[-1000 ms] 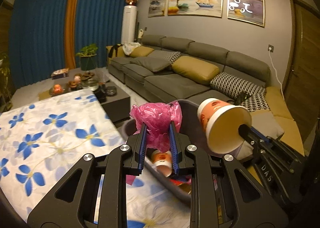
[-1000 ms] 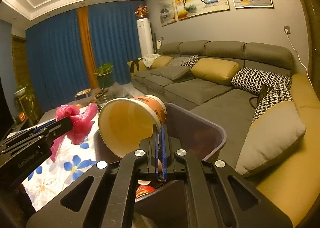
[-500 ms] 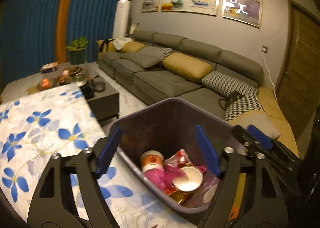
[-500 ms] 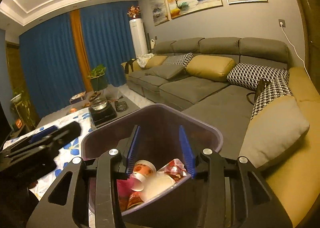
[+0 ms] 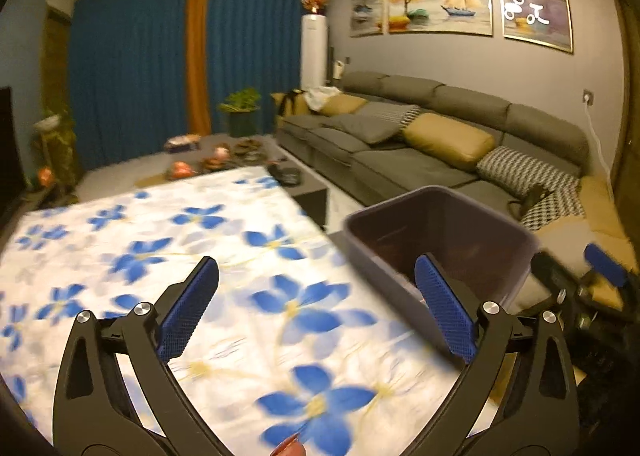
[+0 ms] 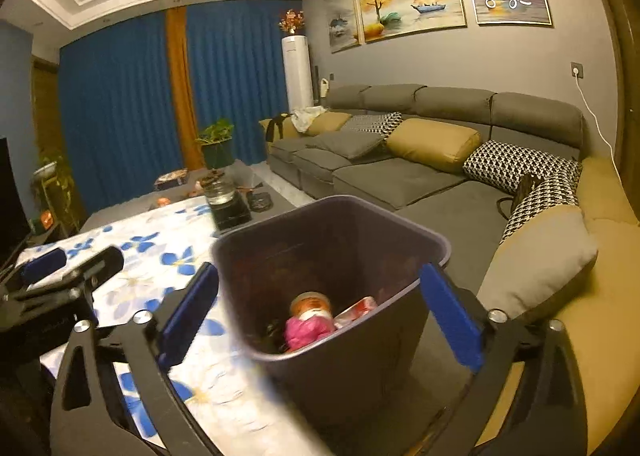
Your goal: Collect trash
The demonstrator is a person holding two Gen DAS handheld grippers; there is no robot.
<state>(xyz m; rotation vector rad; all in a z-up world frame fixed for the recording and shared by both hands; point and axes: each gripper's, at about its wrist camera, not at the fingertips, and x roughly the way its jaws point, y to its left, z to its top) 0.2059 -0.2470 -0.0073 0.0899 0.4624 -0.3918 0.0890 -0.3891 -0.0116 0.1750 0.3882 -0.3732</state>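
Left gripper (image 5: 316,296): the 2 fingers (image 5: 188,308) carry blue, cross-hatched rubber pads on black rigid arms with silver pivot screws. The jaws have just been opening and stand fully spread, released, with nothing between them. They hang over the surface (image 5: 120,240), which is covered by a white cloth printed with blue flowers. The right-hand pad overlaps the near rim of the trash bin (image 5: 440,211) in the view; contact cannot be confirmed.

Right gripper (image 6: 320,308): the 2 fingers (image 6: 448,312) are of the same build. The jaws have just been opening and stand fully spread, released, holding nothing. The bin's near rim lies between them in the view, and the pads do not press on it.

Trash bin (image 6: 332,360): dark grey, smooth plastic, rectangular with rounded corners, upright beside the edge of the surface. Inside lie a crumpled pink plastic bag (image 6: 306,330), a printed paper cup (image 6: 312,302) on its side just behind it, and a red-and-white wrapper (image 6: 356,306) beside them.

Beyond the bin stands a grey fabric sofa (image 6: 400,175) with mustard and houndstooth cushions.
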